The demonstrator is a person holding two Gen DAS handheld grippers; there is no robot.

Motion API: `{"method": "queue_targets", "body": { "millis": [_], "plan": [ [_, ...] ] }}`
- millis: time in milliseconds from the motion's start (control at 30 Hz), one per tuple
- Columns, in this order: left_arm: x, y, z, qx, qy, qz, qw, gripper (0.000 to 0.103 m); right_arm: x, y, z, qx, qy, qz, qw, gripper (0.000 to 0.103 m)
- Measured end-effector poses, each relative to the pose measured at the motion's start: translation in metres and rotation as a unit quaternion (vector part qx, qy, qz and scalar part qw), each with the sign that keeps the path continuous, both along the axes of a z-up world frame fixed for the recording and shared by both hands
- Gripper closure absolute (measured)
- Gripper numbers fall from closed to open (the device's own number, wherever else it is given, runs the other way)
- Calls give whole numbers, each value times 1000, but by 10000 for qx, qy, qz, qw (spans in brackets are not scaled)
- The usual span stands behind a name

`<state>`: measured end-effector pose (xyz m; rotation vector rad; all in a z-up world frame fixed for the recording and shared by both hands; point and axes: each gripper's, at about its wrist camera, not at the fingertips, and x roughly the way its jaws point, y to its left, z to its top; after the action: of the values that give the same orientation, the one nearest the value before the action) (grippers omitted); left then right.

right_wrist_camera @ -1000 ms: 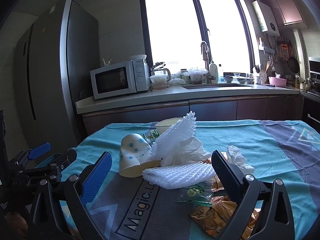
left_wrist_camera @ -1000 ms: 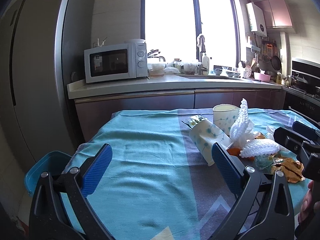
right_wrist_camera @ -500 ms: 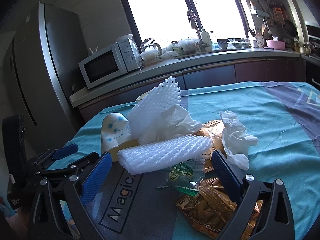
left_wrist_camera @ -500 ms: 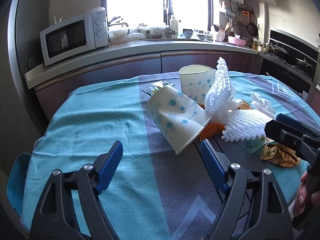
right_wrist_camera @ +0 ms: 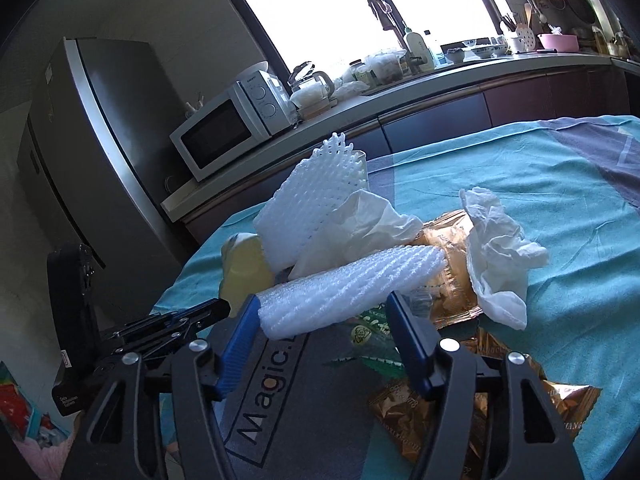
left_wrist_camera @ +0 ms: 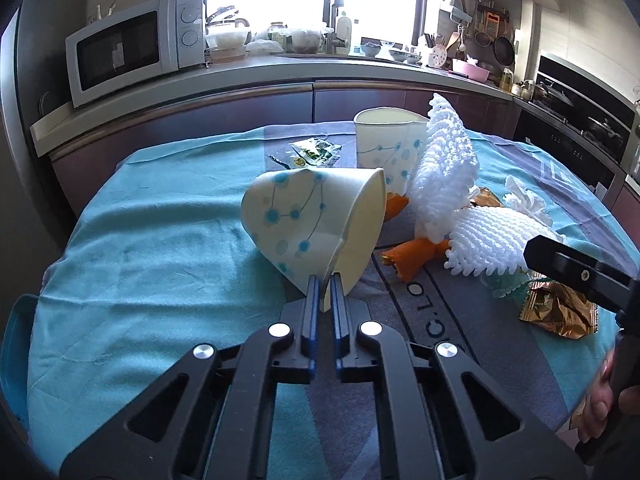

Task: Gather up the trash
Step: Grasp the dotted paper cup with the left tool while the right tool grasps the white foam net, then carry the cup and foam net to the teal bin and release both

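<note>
A tipped paper cup (left_wrist_camera: pixel 316 224) with blue dots lies on the teal tablecloth. My left gripper (left_wrist_camera: pixel 326 280) is shut on its rim. A second cup (left_wrist_camera: pixel 384 140) stands upright behind it. White foam fruit nets (left_wrist_camera: pixel 444 172) lie beside orange peel (left_wrist_camera: pixel 416 256). In the right wrist view my right gripper (right_wrist_camera: pixel 320 312) is part open, its fingers on either side of the end of a rolled foam net (right_wrist_camera: pixel 352 288). Crumpled tissues (right_wrist_camera: pixel 496 256) and gold snack wrappers (right_wrist_camera: pixel 448 280) lie around it. The pinched cup (right_wrist_camera: pixel 244 268) shows at left.
The table (left_wrist_camera: pixel 160 248) has a teal cloth with a grey mat. A green wrapper (left_wrist_camera: pixel 316 152) lies at the far side. A counter with a microwave (left_wrist_camera: pixel 136 44) and sink runs behind. A fridge (right_wrist_camera: pixel 80 160) stands left. A blue chair (left_wrist_camera: pixel 16 328) sits at the table's left edge.
My left gripper moved forward to the tipped cup and shut on its rim. My right gripper moved forward and narrowed around the rolled foam net.
</note>
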<state>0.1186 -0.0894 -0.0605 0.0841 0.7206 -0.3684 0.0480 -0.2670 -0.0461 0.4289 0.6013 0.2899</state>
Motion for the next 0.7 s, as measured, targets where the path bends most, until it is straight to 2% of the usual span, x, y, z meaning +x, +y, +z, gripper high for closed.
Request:
{"method": "queue_targets", "body": {
  "millis": [133,167,200,467,600,700],
  "plan": [
    [-6,9,5,-74,-68,76,9999,99,0,0,-2,146,18,102,9998,76],
    [-8,12,7,-87,-92,97,9999,99,-1,0,-1,149,-5,117,9998,85],
    [-10,14,9,-91,-129,127,9998,99,-2,1,1,126,-31,123,9998,88],
    [-29,51,23,-303,-322,365,9984,99,-20,18,24,-225,-527,285,9980,90],
    [-41,83,30,-616,-219,492,9966,99,-34,36,45,-453,-867,562,9936,90],
    [-52,104,35,-632,-290,661,9954,99,-41,54,59,-502,-1098,880,9888,90]
  ]
}}
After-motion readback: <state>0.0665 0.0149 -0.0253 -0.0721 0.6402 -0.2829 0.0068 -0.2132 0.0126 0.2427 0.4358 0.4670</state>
